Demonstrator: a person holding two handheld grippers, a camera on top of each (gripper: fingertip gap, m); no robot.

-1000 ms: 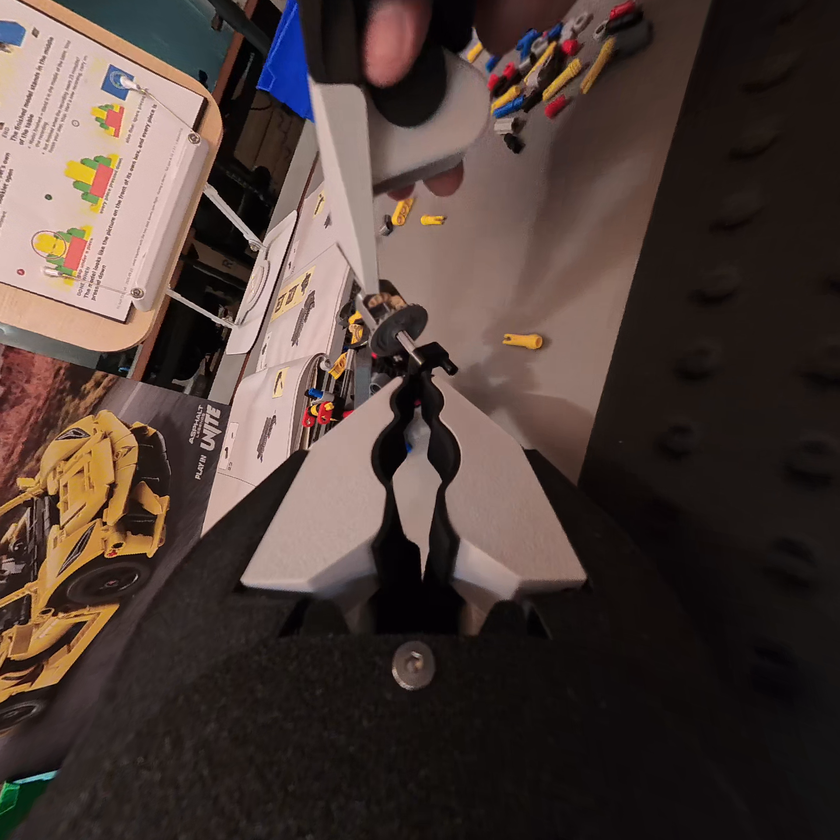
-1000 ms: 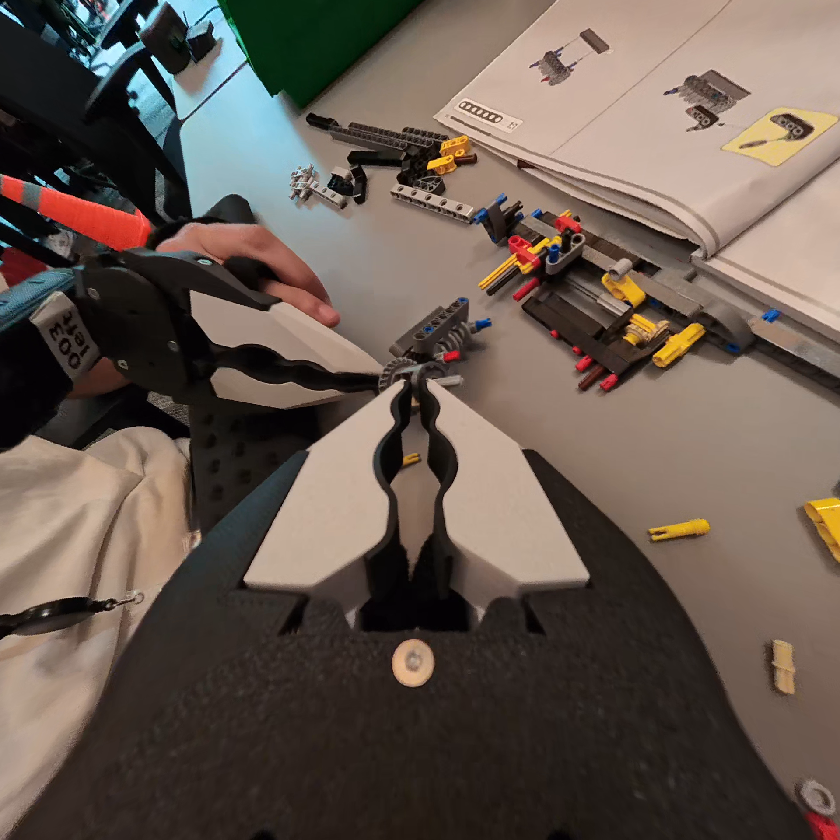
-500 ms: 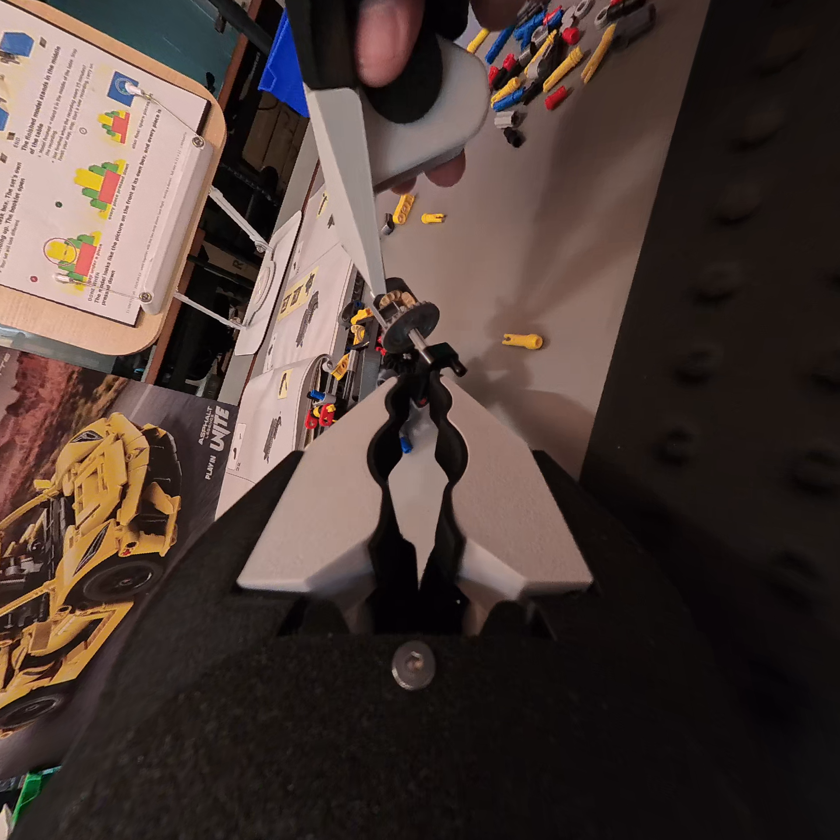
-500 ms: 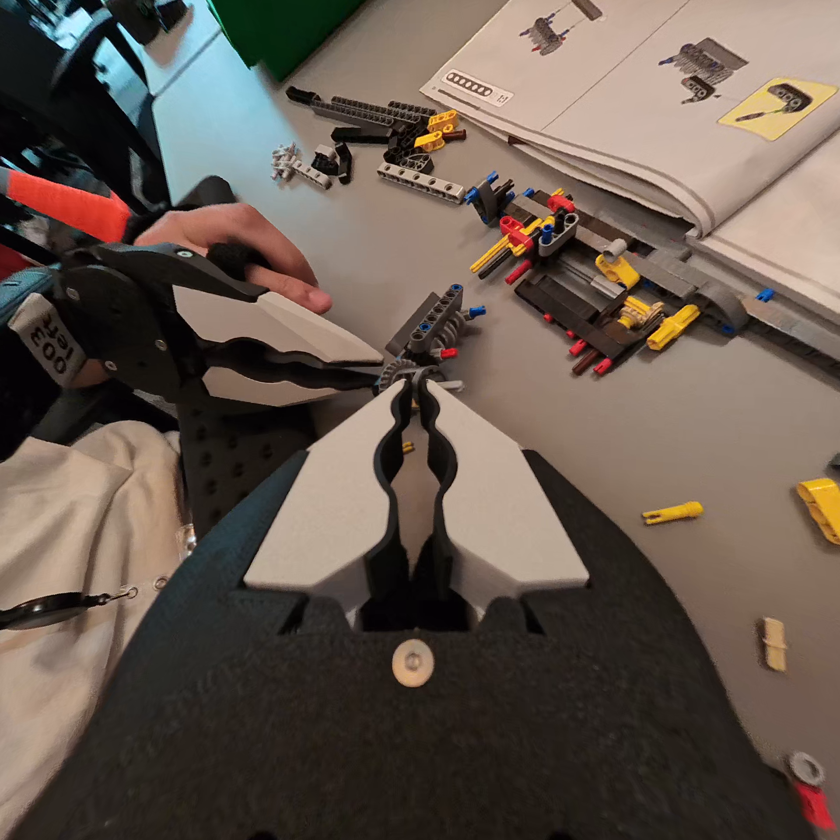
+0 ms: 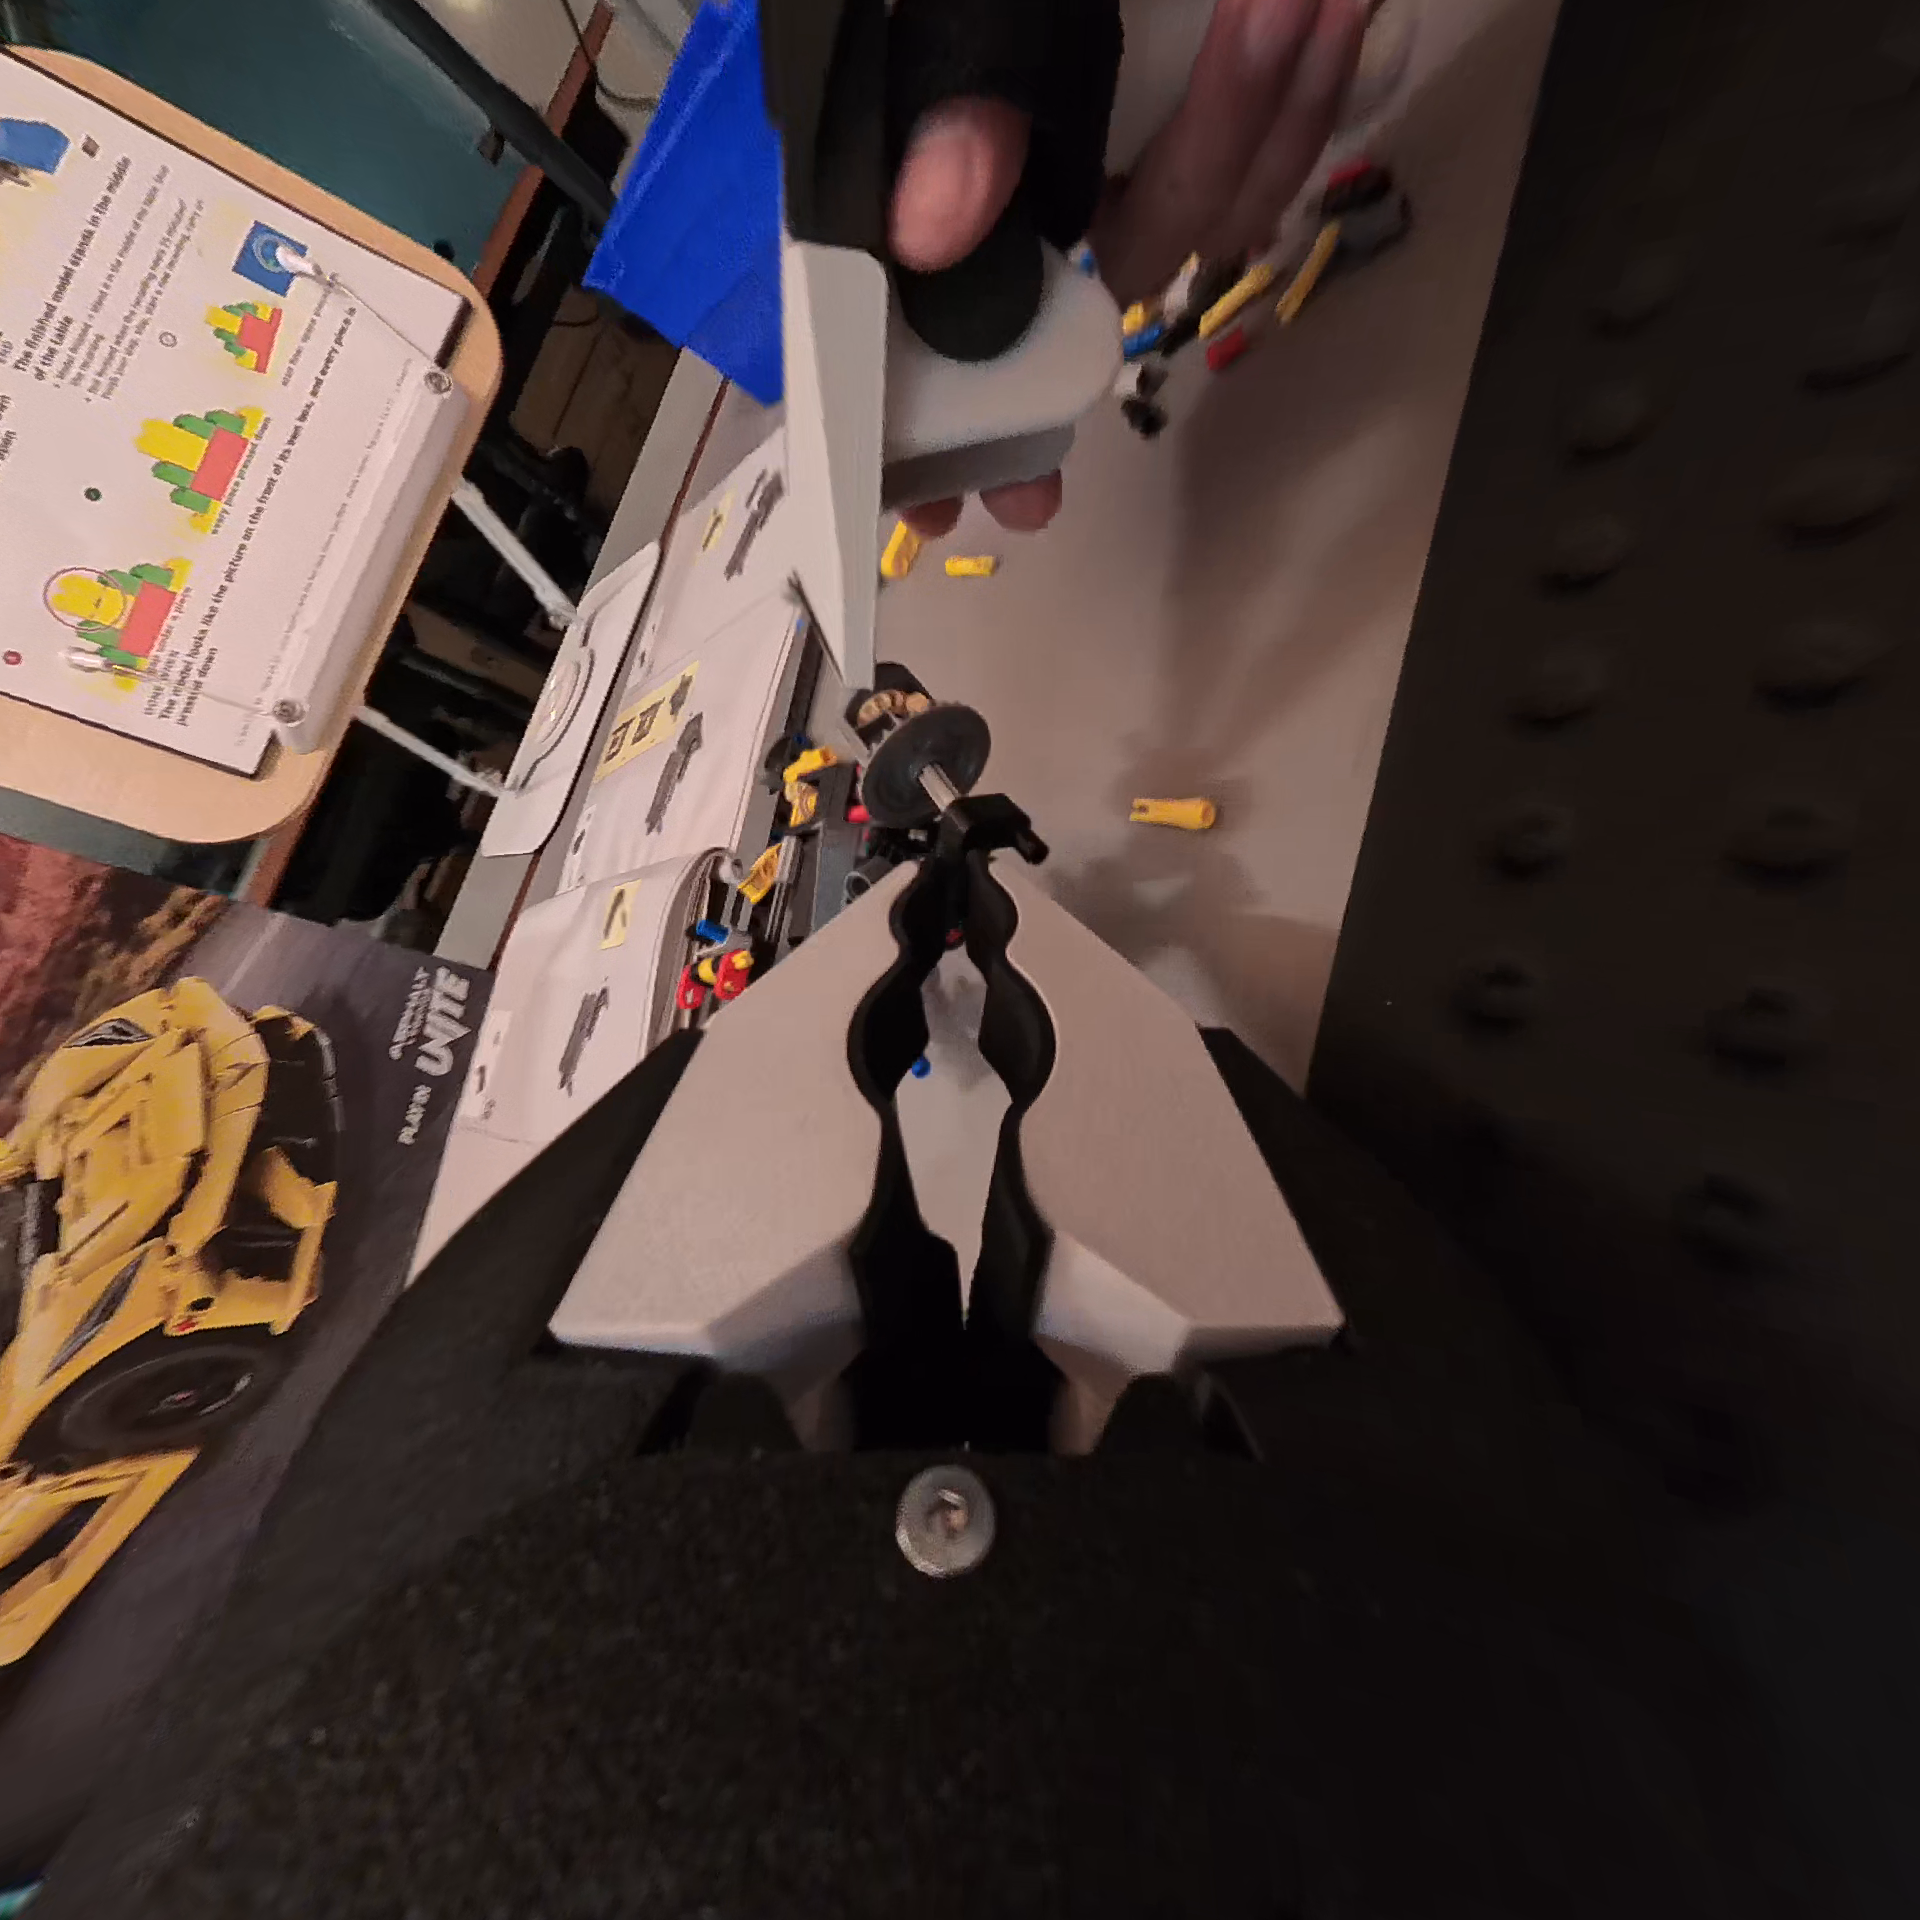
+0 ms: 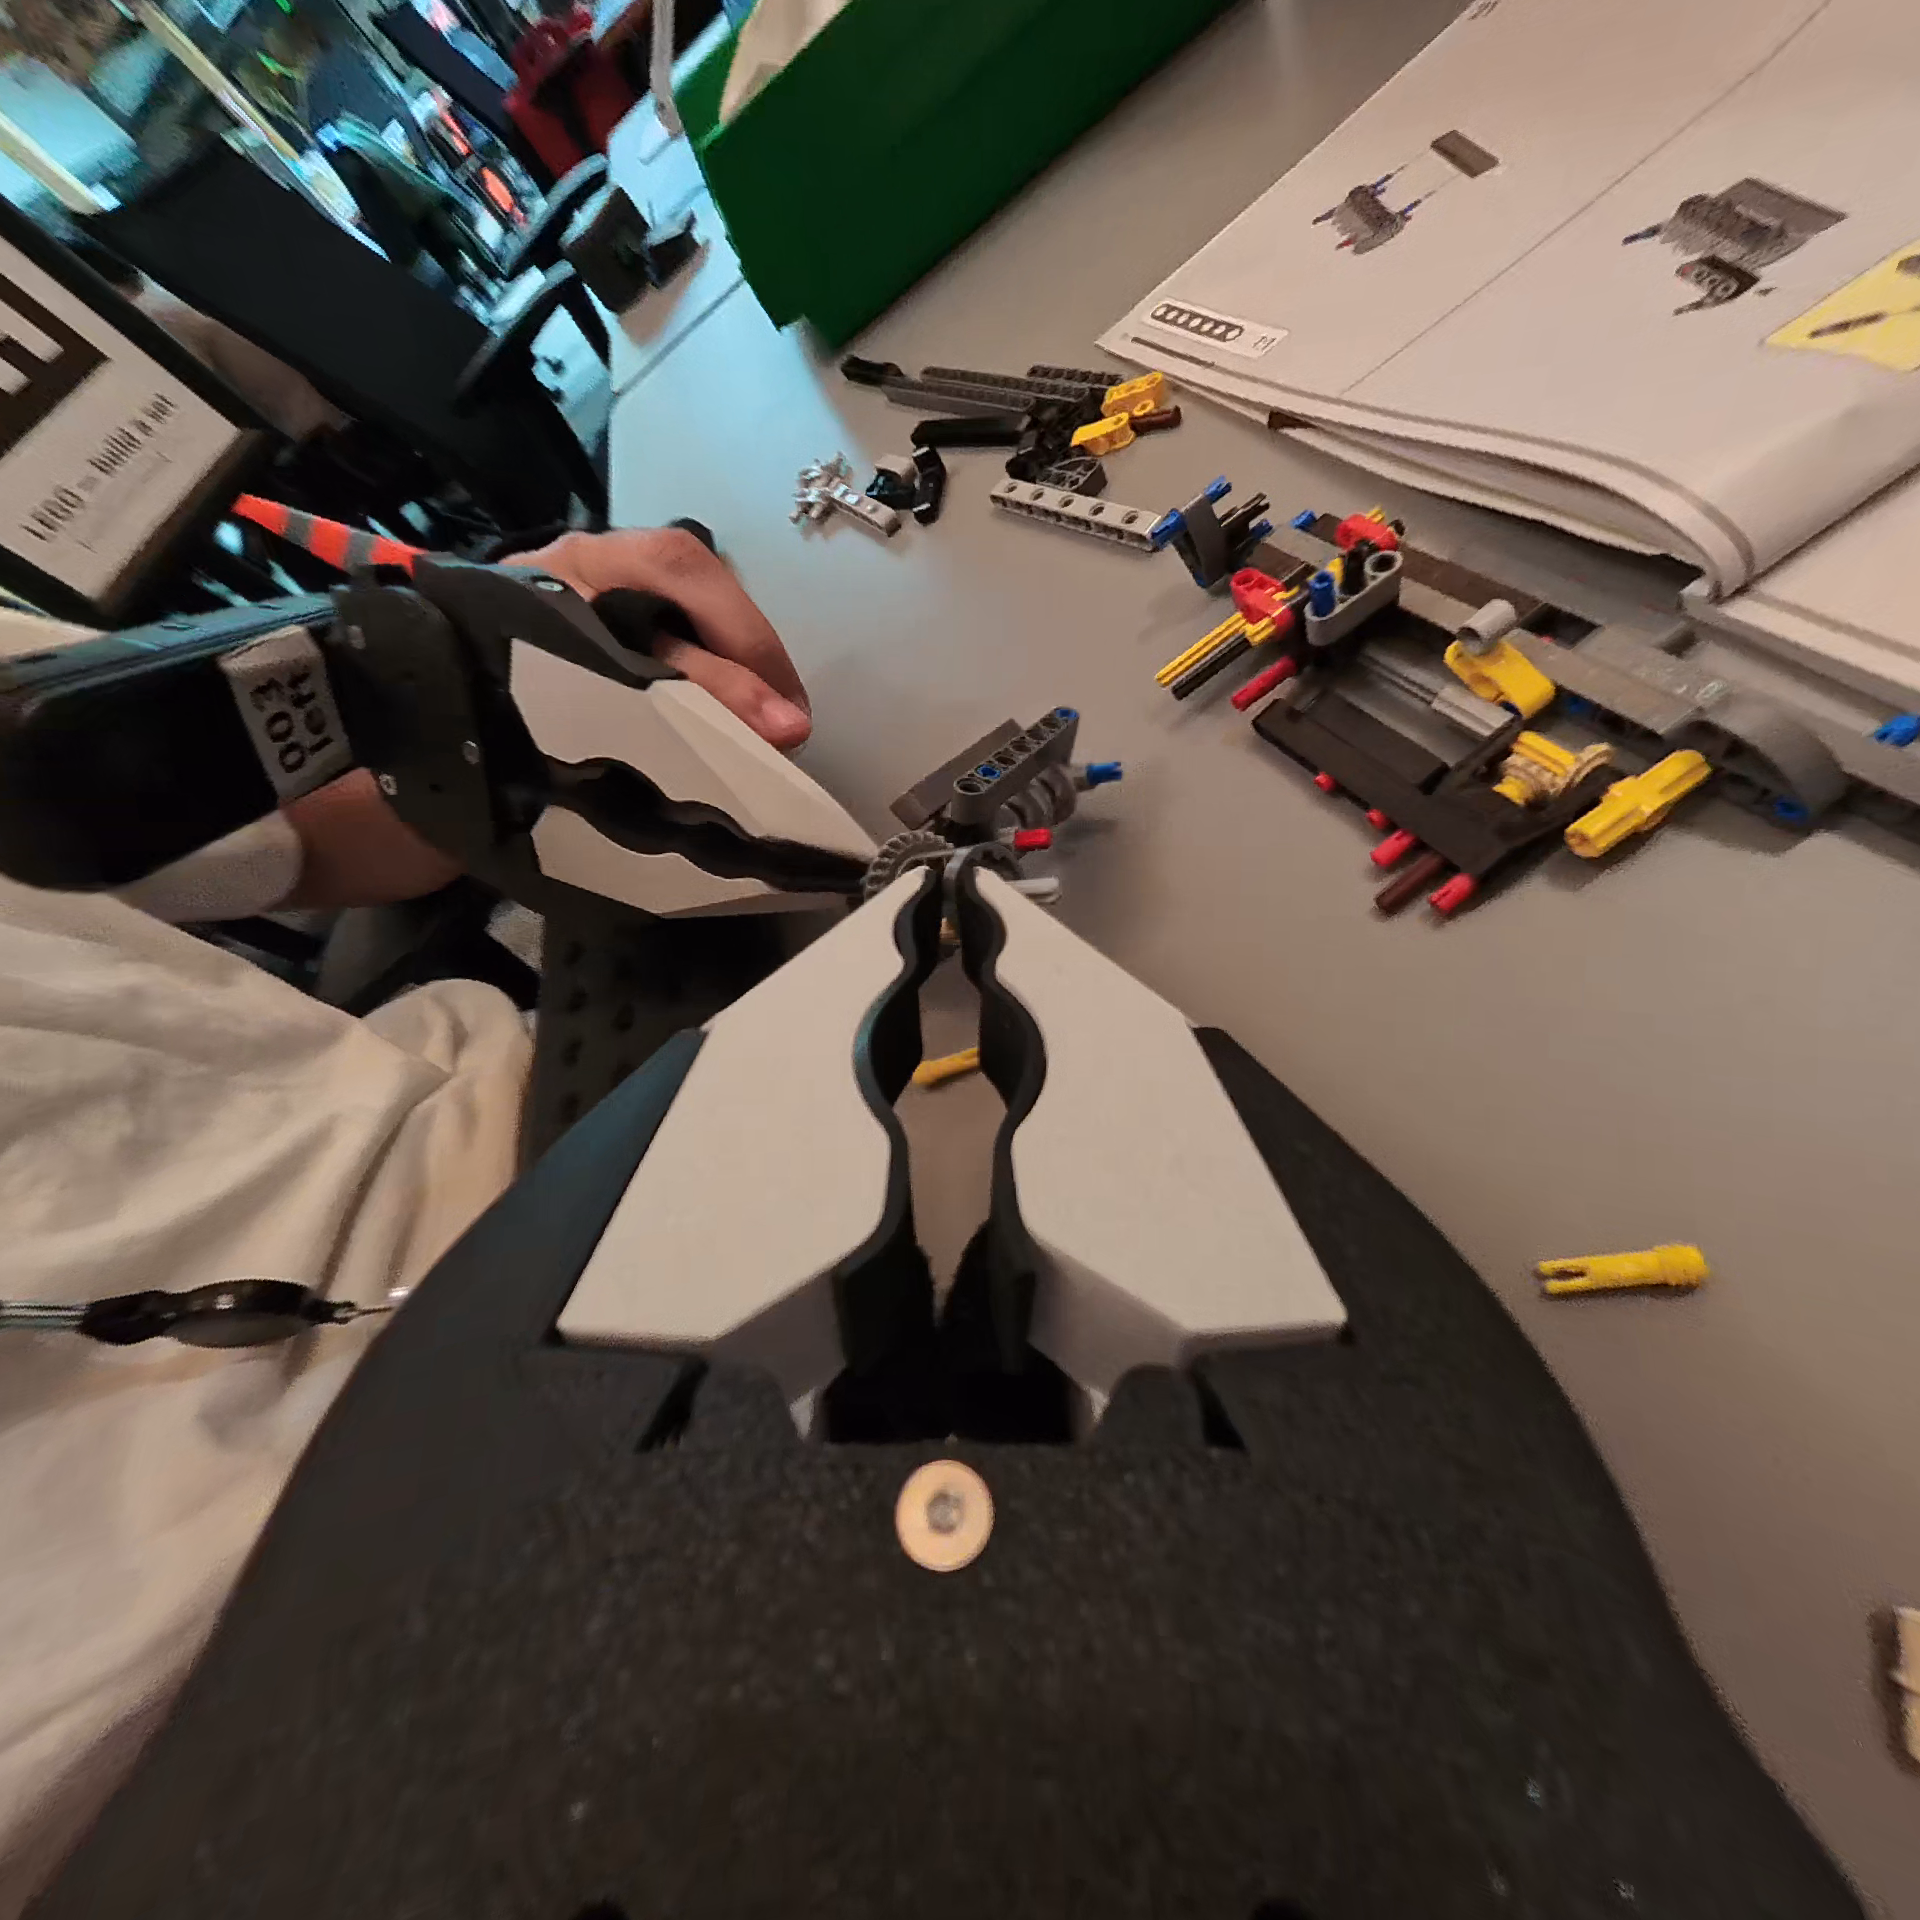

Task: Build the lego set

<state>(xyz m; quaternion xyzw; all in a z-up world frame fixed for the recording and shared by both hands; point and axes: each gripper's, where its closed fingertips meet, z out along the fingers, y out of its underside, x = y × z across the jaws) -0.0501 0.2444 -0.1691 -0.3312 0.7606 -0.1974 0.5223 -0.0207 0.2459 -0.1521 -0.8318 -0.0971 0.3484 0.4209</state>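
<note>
Both grippers meet over the grey table (image 6: 1299,1039) on one small lego sub-assembly: a dark gear (image 5: 925,767) on a light grey axle (image 5: 943,794) with a black connector (image 5: 987,821) at its end. Left gripper (image 5: 951,868): tips pinched closed on the black connector, holding it above the tabletop. Right gripper (image 6: 951,878): tips drawn together on the same little assembly beside the toothed gear (image 6: 894,860); in the left wrist view its long grey finger comes down from above to the gear's far side (exact contact point too small to read). A hand (image 6: 665,623) holds the left gripper's handle, seen at the left of the right wrist view. Just beyond the held piece, on the table, lies a dark grey holed beam with blue and red pins (image 6: 997,774). Farther toward the open instruction booklet (image 6: 1558,312) sits a partly built black frame with yellow and red parts (image 6: 1455,748), touching the booklet's near edge. Loose beams and connectors (image 6: 1039,436) lie near the green bin (image 6: 935,135). A single yellow pin (image 6: 1621,1270) lies well apart, to the right of the gripper. The set's box with a yellow car picture (image 5: 187,1195) stands at the table's edge by the booklet.
</note>
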